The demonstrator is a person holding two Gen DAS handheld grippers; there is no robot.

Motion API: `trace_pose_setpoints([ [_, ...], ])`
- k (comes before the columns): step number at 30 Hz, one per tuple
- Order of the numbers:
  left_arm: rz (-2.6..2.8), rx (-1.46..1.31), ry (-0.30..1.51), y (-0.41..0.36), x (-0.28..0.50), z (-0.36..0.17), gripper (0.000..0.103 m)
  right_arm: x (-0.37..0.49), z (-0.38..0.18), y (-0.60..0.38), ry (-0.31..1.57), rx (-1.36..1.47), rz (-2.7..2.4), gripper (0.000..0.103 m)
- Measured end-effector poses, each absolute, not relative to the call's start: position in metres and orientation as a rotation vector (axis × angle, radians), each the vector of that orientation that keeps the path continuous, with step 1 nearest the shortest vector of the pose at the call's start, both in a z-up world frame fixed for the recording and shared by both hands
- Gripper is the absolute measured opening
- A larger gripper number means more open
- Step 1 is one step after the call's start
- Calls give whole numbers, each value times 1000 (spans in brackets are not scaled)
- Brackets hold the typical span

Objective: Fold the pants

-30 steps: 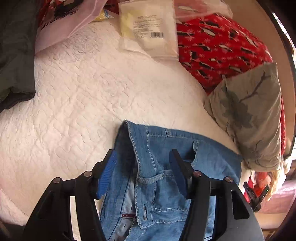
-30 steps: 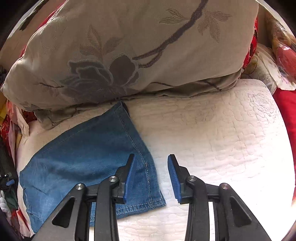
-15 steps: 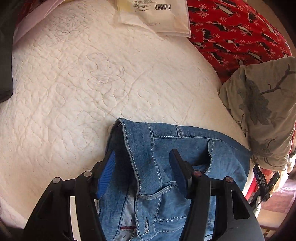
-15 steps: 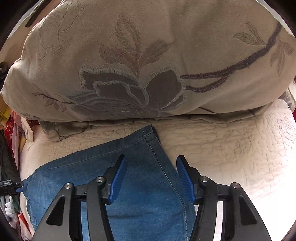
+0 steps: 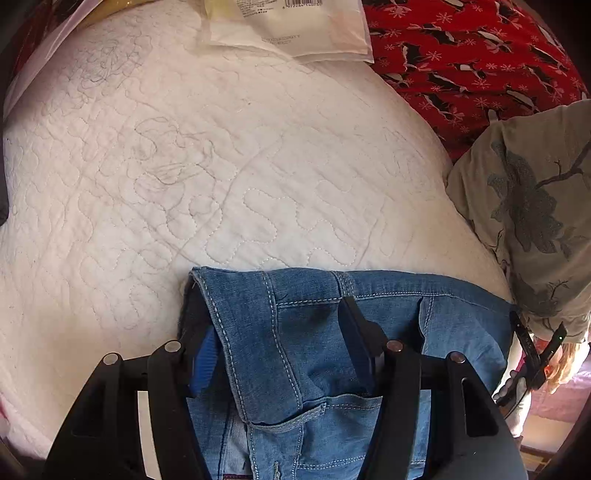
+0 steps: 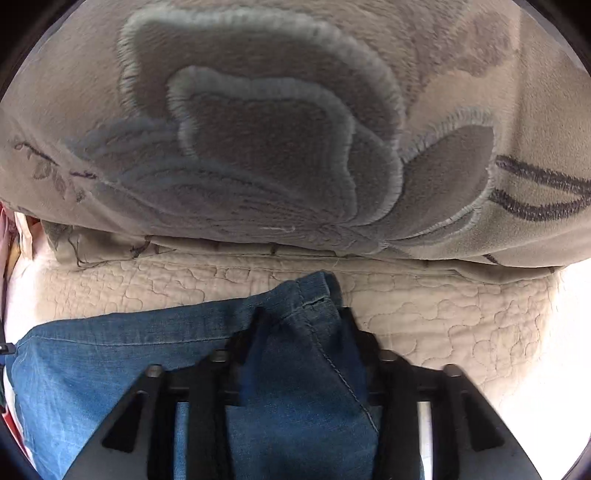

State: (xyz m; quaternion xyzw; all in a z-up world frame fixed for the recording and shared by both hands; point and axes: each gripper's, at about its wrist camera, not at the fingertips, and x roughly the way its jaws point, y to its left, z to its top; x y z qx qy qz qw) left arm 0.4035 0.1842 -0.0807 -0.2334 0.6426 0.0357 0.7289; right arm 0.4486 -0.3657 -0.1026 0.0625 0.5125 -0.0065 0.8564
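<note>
Fingers, left: left gripper has its 2 fingers spread wide, straddling the waistband corner of the jeans; nothing is pinched yet, by the look of it.
Fingers, right: right gripper is drawn in narrow around the bunched hem corner, gripping denim between its 2 fingers.
Jeans: lying flat on the white quilt, waistband at one gripper, leg hem at the other, hem just beside the grey floral pillow.
Why held so: 1 gripper at each end suggests the length is about to be doubled over.
Next: I judge the left one must close before any lift.
Around: red patterned blanket and a plastic packet lie well apart at the far edge.
</note>
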Motion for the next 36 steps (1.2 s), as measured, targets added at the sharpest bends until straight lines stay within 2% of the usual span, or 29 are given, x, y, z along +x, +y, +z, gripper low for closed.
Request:
trace_pose_setpoints([
  [1, 74, -507, 1402, 182, 402, -78, 42, 447, -100, -365, 1079, 130, -3, 16],
  [2, 71, -483, 1394, 179, 402, -74, 27, 443, -94, -364, 1061, 111, -6, 16],
  [3, 74, -450, 1387, 176, 400, -71, 18, 439, -88, -364, 1045, 103, 2, 15],
  [5, 71, -404, 1370, 172, 395, -63, 7, 430, -77, -365, 1019, 110, 6, 15],
  [9, 46, -384, 1285, 169, 377, -37, 3, 406, -50, -372, 971, 140, 30, 14],
  [15, 41, -319, 1142, 165, 339, 11, 3, 360, -10, -369, 907, 179, 61, 14],
  [18, 80, -295, 1130, 167, 333, 18, 3, 341, -1, -370, 917, 173, 58, 14],
  [22, 77, -419, 1227, 195, 348, -5, 5, 333, 0, -361, 932, 176, 57, 14],
  [24, 69, -452, 1299, 204, 359, -22, 16, 332, -4, -361, 939, 175, 44, 14],
  [25, 95, -451, 1331, 209, 364, -30, 18, 333, -6, -362, 940, 183, 39, 15],
  [28, 156, -405, 1398, 217, 379, -48, 19, 344, -19, -363, 957, 208, 24, 15],
  [34, 88, -430, 1414, 223, 407, -64, 19, 370, -39, -367, 991, 210, 2, 16],
  [35, 65, -435, 1427, 221, 412, -67, 22, 372, -42, -367, 992, 213, -1, 17],
  [36, 46, -439, 1449, 218, 416, -72, 33, 373, -44, -367, 993, 217, -1, 18],
])
